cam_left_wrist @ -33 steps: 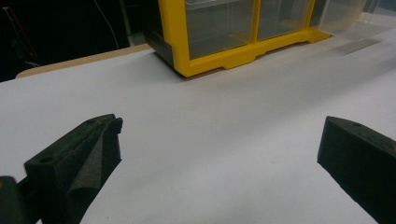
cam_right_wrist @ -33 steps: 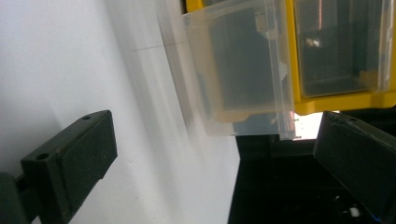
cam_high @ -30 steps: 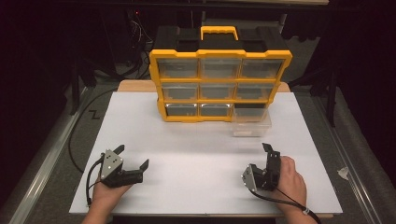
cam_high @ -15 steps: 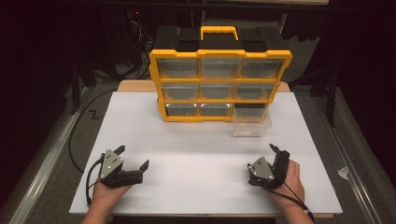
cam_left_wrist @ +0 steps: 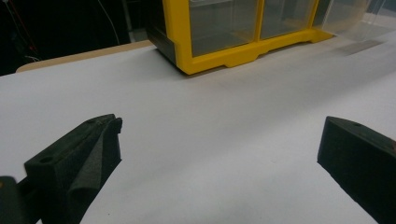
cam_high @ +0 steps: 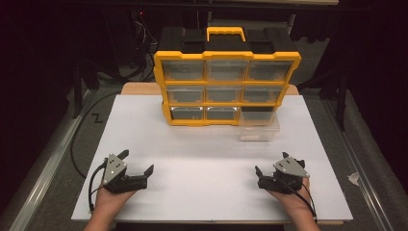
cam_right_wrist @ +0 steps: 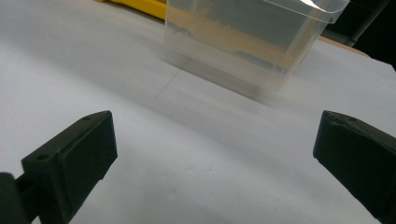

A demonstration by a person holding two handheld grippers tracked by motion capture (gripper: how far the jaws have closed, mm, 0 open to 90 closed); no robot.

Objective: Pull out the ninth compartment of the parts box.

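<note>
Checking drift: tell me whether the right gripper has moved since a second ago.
Yes. The right gripper has turned and shifted slightly right, away from the clear drawer standing on the white board.

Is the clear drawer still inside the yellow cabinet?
No, the drawer sits on the white table in front of the cabinet.

Drawer cabinet (cam_high: pixel 227 82) stands upper centre on the table (cam_high: pixel 192 144), a loose drawer (cam_high: pixel 260 127) before its lower right corner, left gripper (cam_high: pixel 137 163) lower left, right gripper (cam_high: pixel 272 166) lower right.
</note>
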